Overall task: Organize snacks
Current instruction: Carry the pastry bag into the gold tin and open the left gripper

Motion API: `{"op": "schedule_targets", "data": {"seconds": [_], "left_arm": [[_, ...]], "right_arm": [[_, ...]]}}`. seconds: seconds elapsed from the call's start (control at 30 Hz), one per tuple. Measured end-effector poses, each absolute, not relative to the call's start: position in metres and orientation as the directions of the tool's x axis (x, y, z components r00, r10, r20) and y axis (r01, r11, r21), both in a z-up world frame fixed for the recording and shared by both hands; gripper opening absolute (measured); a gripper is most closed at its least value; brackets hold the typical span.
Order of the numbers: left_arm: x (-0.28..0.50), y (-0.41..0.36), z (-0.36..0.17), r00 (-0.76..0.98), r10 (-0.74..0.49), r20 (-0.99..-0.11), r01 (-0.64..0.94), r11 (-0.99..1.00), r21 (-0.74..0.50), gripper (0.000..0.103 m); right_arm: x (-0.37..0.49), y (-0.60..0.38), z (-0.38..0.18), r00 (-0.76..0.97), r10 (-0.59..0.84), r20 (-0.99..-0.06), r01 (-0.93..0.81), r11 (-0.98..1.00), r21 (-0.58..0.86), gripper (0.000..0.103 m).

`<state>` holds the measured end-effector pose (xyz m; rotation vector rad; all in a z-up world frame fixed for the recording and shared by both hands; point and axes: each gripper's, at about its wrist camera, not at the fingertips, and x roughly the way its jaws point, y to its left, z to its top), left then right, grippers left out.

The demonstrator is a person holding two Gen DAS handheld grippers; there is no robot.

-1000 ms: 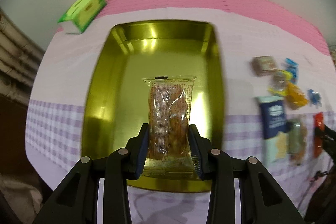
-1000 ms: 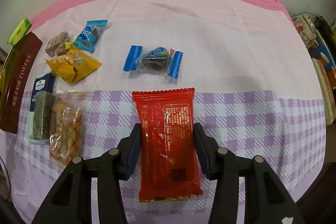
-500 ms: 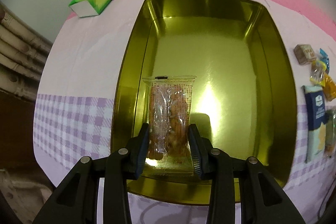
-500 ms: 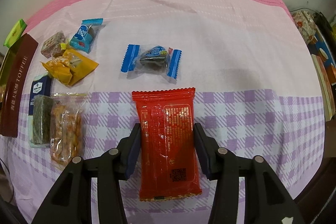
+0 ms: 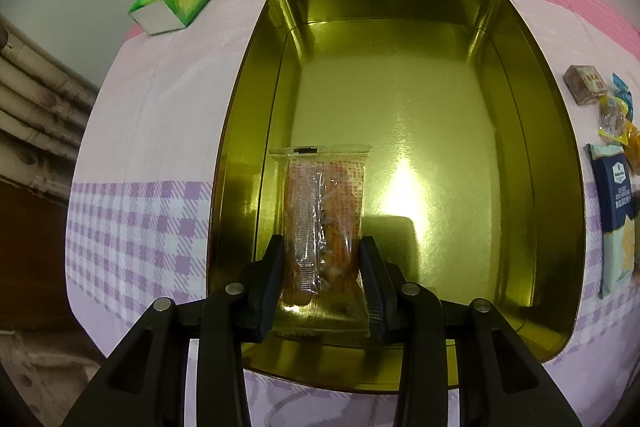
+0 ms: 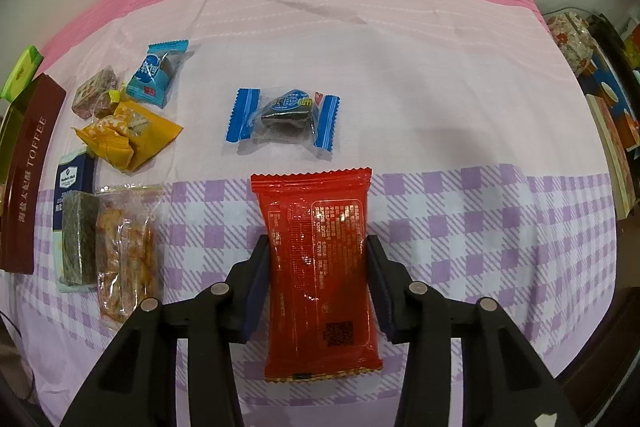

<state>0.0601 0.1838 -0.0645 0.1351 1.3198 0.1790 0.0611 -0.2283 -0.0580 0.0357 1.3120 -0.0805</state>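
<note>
The clear snack packet [image 5: 322, 227] is clamped in the left hand-held gripper [image 5: 322, 267], its long axis pointing to 12 o'clock, over the near left part of the gold tin [image 5: 556, 155]; whether it touches the floor I cannot tell. The right hand-held gripper [image 6: 318, 275] holds the red packet [image 6: 320, 267] above the desk [image 6: 460, 107], also lengthwise. The tin lies at its 9 o'clock, so the left one is nearer.

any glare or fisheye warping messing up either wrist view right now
Left wrist view: a bright glare spot on the gold tin floor beside the clear snack packet; its straight walls bow outward. Right wrist view: even light, faint sheen on the red packet, the checked tablecloth curving at the edges.
</note>
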Motion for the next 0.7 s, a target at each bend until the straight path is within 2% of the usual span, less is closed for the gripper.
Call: {"op": "schedule_targets", "data": {"seconds": [0.27, 0.47, 0.7], "left_arm": [[0.056, 0.178, -0.061, 0.263, 0.228, -0.938, -0.057, 0.974, 0.220, 0.041], [0.054, 0.174, -0.050, 0.318, 0.226, -0.921, -0.066, 0.974, 0.216, 0.053], [0.048, 0.170, -0.035, 0.385, 0.220, -0.896, -0.071, 0.975, 0.209, 0.058]], "right_arm": [[0.054, -0.229, -0.053, 0.258, -0.041, -0.965, 0.114, 0.993, -0.012, 0.041], [0.051, -0.230, -0.044, 0.276, -0.047, -0.960, 0.133, 0.991, -0.010, 0.040], [0.051, -0.220, -0.022, 0.322, -0.041, -0.946, 0.128, 0.992, 0.000, 0.040]]}}
